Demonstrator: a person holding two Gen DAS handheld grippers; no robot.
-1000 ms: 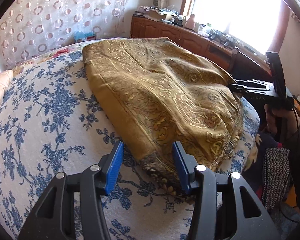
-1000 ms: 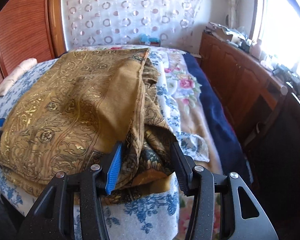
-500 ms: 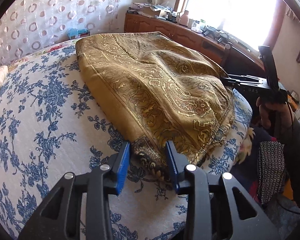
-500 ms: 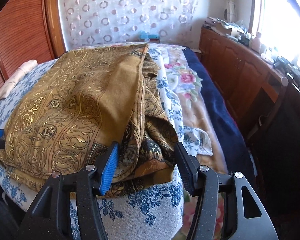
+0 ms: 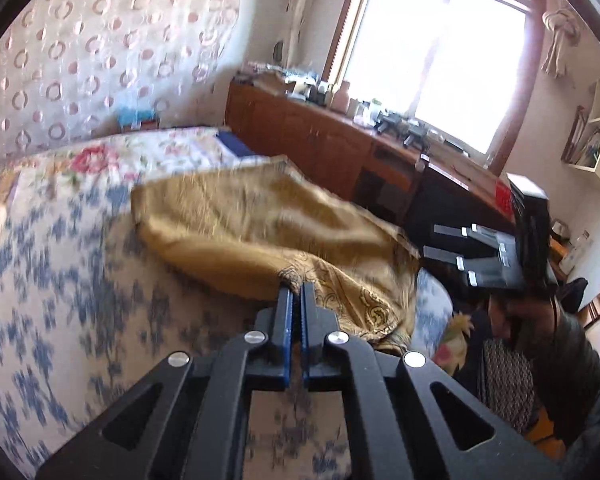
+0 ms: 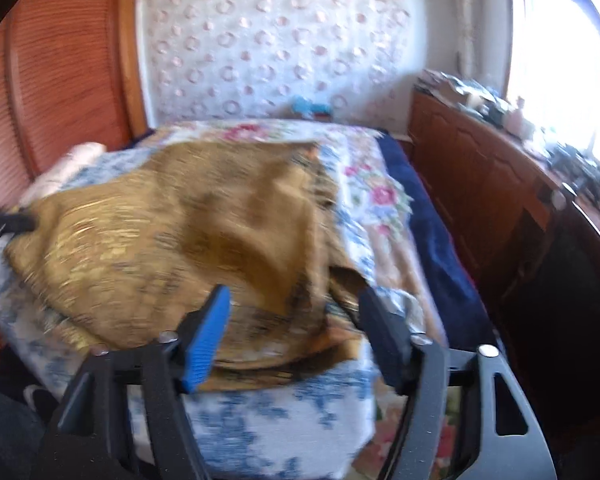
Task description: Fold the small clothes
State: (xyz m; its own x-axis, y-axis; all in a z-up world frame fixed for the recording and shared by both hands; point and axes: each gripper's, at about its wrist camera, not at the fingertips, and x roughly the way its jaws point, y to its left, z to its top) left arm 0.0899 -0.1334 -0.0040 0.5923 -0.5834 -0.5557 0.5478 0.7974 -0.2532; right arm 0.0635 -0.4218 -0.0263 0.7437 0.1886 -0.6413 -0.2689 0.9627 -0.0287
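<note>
Gold patterned cloth (image 5: 260, 224) lies in a loose heap across the near end of a bed (image 5: 60, 264), on a white bedspread printed with blue flowers. In the left wrist view, the left gripper (image 5: 296, 288) has its blue-padded jaws pressed together on one dark-bordered corner of the cloth, and that corner is lifted off the bedspread so the fabric slopes away from it down to the heap. The picture is smeared by motion. To the right in the same view, the right gripper (image 5: 456, 248) appears from the side, held in a person's hand (image 5: 516, 312), just past the far edge of the cloth.

In the right wrist view, the right gripper (image 6: 296, 308) has its jaws spread wide and opening. The crumpled near edge of the cloth (image 6: 204, 232) sits between the two fingers, but the pads do not press on it. At the far left of this view the tip of the left gripper (image 6: 8, 222) touches the cloth's edge. A wooden headboard (image 6: 60, 60) stands behind the bed, a dotted curtain (image 6: 280, 40) covers the wall, and a cluttered wooden cabinet (image 6: 480, 168) runs under a bright window (image 5: 440, 48).
</note>
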